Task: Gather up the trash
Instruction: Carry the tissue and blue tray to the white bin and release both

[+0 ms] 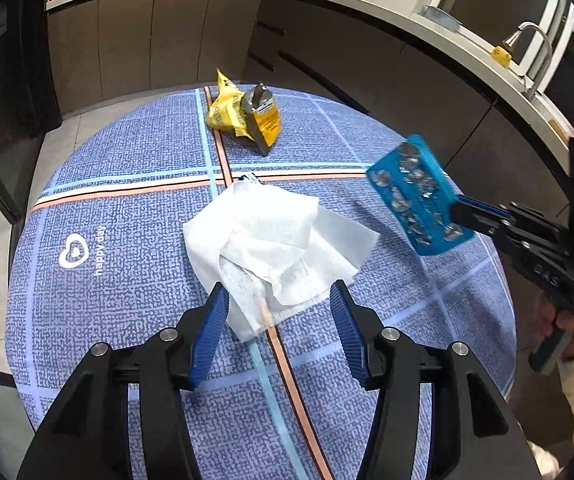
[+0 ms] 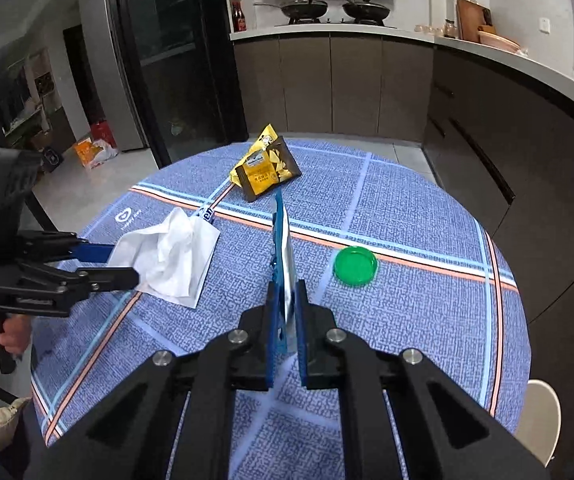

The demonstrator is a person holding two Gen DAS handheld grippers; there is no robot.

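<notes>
Left gripper (image 1: 279,296) is spread wide around the near edge of the tissue (image 1: 275,248). Right gripper (image 2: 285,300) is clamped on a blue blister pack (image 2: 283,248), lifted off the table (image 2: 407,320) right of the tissue. Yellow wrapper (image 1: 247,114) sits beyond the tissue, green lid (image 2: 356,266) further right.

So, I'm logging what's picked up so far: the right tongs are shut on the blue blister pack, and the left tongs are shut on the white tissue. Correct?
Not quite. The left tongs are open, straddling the white tissue without pinching it, as the left wrist view shows. The right tongs are indeed shut on the blue blister pack.
</notes>
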